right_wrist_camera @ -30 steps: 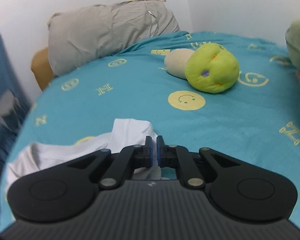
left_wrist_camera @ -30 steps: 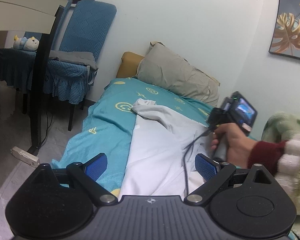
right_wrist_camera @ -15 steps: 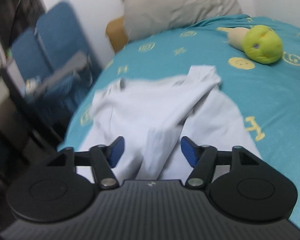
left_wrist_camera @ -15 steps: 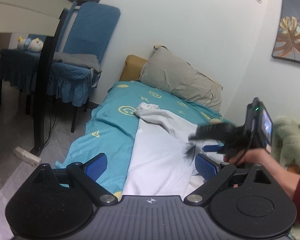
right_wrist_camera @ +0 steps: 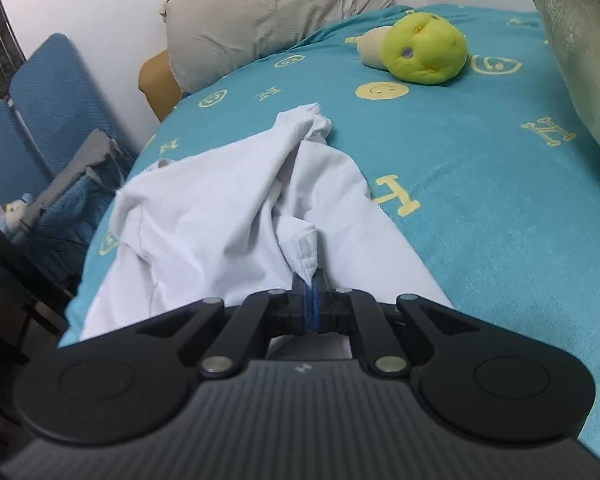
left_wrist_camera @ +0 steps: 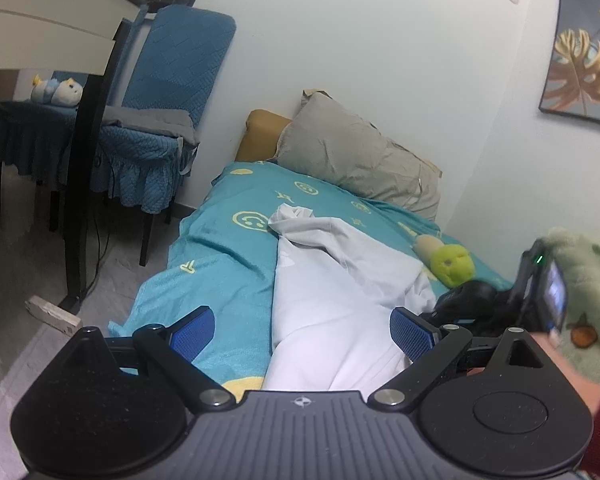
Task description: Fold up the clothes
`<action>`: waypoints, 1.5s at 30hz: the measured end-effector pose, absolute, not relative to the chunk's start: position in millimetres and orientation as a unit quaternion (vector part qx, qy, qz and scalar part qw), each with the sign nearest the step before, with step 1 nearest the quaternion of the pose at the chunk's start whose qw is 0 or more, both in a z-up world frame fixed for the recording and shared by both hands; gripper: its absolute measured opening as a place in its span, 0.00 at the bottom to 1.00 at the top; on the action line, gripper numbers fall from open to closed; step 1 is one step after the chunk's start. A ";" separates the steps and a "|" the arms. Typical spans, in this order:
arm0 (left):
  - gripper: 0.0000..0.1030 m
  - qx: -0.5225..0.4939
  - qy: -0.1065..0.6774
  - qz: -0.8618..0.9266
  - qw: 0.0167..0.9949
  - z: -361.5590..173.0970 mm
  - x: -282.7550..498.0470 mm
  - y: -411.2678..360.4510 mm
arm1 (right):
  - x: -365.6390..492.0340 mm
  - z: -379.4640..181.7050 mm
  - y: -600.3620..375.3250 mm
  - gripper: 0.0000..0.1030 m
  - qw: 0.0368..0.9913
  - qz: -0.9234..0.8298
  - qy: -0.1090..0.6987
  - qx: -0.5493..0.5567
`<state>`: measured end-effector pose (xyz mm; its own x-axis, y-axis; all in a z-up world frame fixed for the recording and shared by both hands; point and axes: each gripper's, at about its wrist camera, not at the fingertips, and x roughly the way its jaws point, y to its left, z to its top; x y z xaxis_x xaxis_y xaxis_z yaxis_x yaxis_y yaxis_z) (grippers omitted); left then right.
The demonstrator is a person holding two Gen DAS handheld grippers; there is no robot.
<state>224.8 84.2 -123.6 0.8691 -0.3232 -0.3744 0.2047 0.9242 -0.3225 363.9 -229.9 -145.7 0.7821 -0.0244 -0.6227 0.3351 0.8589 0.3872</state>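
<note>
Centre frame, the white garment (right_wrist_camera: 220,216) lay rumpled on the bed (right_wrist_camera: 480,184), looking light and limp. The right gripper (right_wrist_camera: 309,300) pinched its hem edge, a sound hold; the left gripper (left_wrist_camera: 300,330) gaped wide.

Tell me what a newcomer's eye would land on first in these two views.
First, the white garment lying rumpled along the turquoise smiley-print bedspread, a fold of it pinched in the shut jaws of the right gripper. Next, the lime-green plush toy further up the bed, below the grey pillow at the head. In the left wrist view, the left gripper hangs open over the garment's near end.
</note>
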 end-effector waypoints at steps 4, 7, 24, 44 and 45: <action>0.93 -0.116 0.218 -0.139 0.959 -124.7 222.3 77.9 | 348.8 -122.9 -230.7 0.48 0.911 -0.085 0.330 0.234; 0.93 -0.097 0.212 -0.145 0.962 -120.8 213.3 73.2 | 319.4 -94.1 -229.4 0.85 0.922 -0.065 0.308 0.225; 0.94 -0.090 0.257 -0.176 0.946 -63.8 120.1 87.3 | 72.7 -2.5 -197.7 0.84 0.933 0.002 0.293 0.209; 0.79 -0.347 0.503 -0.188 0.769 -198.1 162.4 342.8 | 91.3 -24.9 -197.4 0.84 0.916 -0.001 0.334 0.222; 0.75 -0.357 0.503 -0.194 0.763 -208.0 159.4 346.5 | 92.9 -26.1 -197.1 0.84 0.914 -0.002 0.337 0.224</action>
<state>159.4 346.5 -208.0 0.4178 -0.6554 -0.6292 -0.0632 0.6699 -0.7398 92.9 -197.1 -26.1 0.7722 0.1472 -0.6181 0.1556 0.8994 0.4086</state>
